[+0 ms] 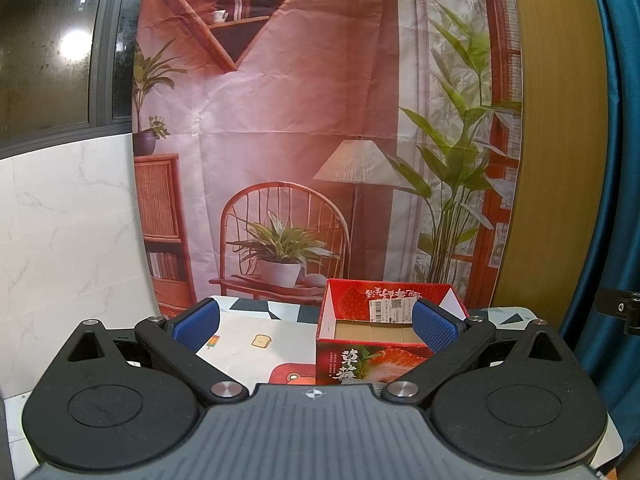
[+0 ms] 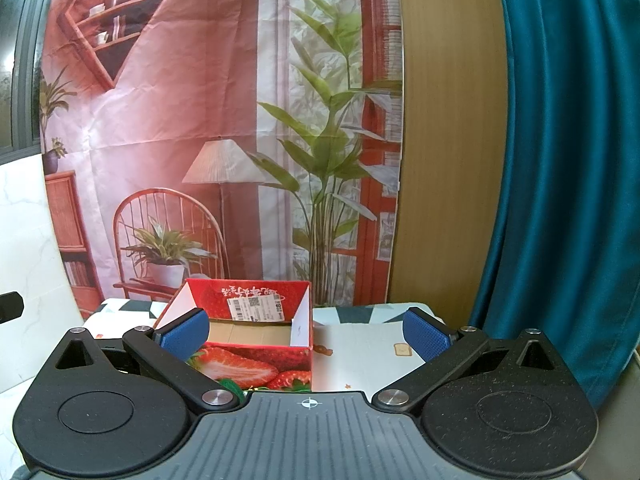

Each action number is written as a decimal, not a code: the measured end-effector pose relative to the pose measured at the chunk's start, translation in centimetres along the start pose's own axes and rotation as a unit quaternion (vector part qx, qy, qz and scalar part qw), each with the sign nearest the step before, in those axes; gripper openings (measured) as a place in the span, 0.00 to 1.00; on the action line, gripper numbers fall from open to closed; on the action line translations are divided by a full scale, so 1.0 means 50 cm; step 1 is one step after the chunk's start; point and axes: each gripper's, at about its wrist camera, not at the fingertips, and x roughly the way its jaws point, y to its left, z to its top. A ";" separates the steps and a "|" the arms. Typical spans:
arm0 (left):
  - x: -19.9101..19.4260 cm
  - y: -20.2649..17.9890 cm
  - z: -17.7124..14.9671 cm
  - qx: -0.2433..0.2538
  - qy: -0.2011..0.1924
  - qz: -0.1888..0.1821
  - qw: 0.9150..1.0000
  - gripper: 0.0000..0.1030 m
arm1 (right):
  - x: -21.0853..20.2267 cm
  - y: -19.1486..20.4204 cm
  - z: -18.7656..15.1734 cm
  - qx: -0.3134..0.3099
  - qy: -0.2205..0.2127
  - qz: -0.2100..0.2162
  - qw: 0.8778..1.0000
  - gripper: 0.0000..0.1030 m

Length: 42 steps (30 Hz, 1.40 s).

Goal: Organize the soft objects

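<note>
A red strawberry-printed cardboard box [image 1: 360, 360] stands open-topped on the table, its brown bottom bare. In the left wrist view it sits ahead and to the right, behind my right blue pad [image 1: 434, 330]. My left gripper [image 1: 316, 326] is open with nothing between its fingers. A scrap of grey knit fabric [image 1: 354, 383] and a red printed item [image 1: 294, 374] peek out just above the gripper body. In the right wrist view the box [image 2: 256, 360] lies ahead and left; my right gripper [image 2: 306, 334] is open and empty. A bit of green fabric [image 2: 232, 386] shows in front of the box.
The table carries a white cloth [image 1: 248, 340] with small food prints and dark geometric shapes. A printed backdrop [image 1: 300, 140] of a room hangs behind the table. A teal curtain [image 2: 560, 160] hangs at the right, a marble wall [image 1: 60, 220] at the left.
</note>
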 end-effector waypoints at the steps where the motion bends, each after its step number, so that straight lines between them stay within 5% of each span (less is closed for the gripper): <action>1: 0.000 0.000 0.000 0.000 0.000 0.000 1.000 1.00 | 0.000 0.000 0.000 0.000 0.000 0.000 1.000 1.00; 27: 0.006 0.005 0.000 -0.004 -0.003 0.000 1.000 1.00 | -0.004 0.004 -0.001 -0.005 -0.003 0.006 1.000 1.00; 35: 0.030 -0.006 -0.032 0.006 -0.024 0.009 1.000 1.00 | 0.038 -0.018 -0.022 0.041 0.002 0.070 0.997 1.00; 42: 0.116 0.003 -0.096 -0.014 -0.001 -0.001 1.000 1.00 | 0.121 -0.027 -0.108 0.056 -0.061 0.103 0.991 1.00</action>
